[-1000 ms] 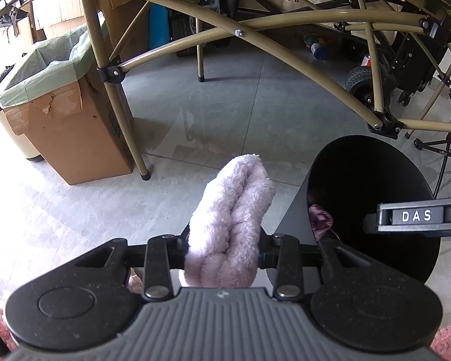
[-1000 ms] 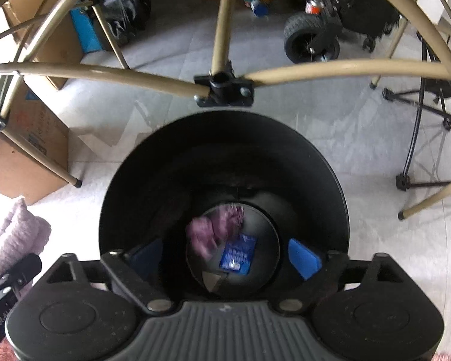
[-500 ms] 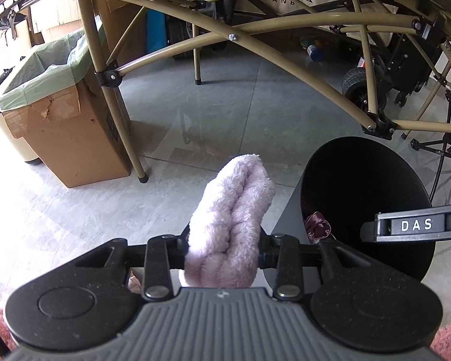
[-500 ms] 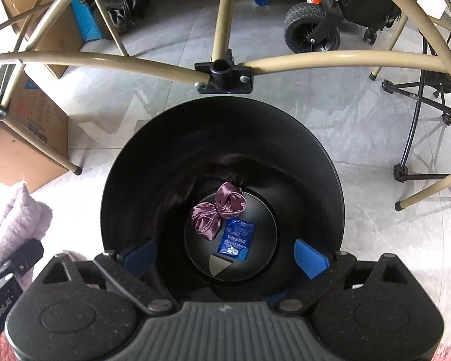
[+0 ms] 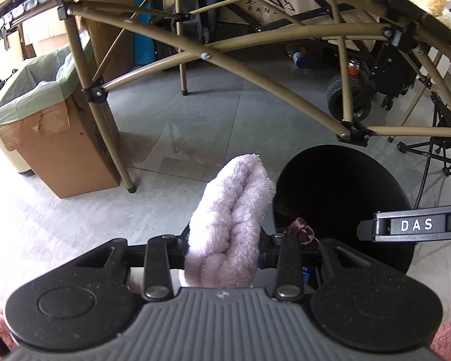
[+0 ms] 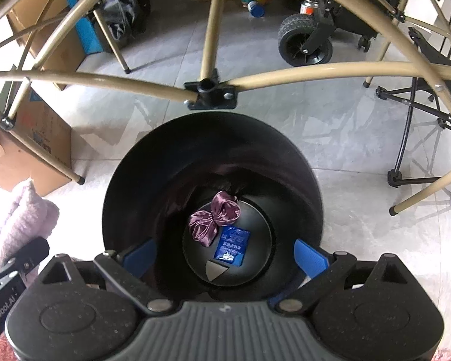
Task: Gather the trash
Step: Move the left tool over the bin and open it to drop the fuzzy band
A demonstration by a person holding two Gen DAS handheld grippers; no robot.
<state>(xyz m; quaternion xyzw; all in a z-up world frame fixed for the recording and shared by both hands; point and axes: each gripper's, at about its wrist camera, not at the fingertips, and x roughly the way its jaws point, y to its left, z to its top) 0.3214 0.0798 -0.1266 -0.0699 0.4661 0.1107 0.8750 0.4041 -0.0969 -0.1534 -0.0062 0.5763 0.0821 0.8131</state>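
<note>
Black bin (image 6: 300, 180) sits on the floor under the open right hand-held gripper (image 6: 224, 258). Beside its rim, the left hand-held gripper (image 5: 222, 252) clamps a fluffy lilac cloth (image 5: 230, 216); released here, it likely drapes outside.

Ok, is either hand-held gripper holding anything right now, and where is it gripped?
The left hand-held gripper pinches a fluffy pink cloth near its lower end. The right hand-held gripper is open, holding nothing.
</note>
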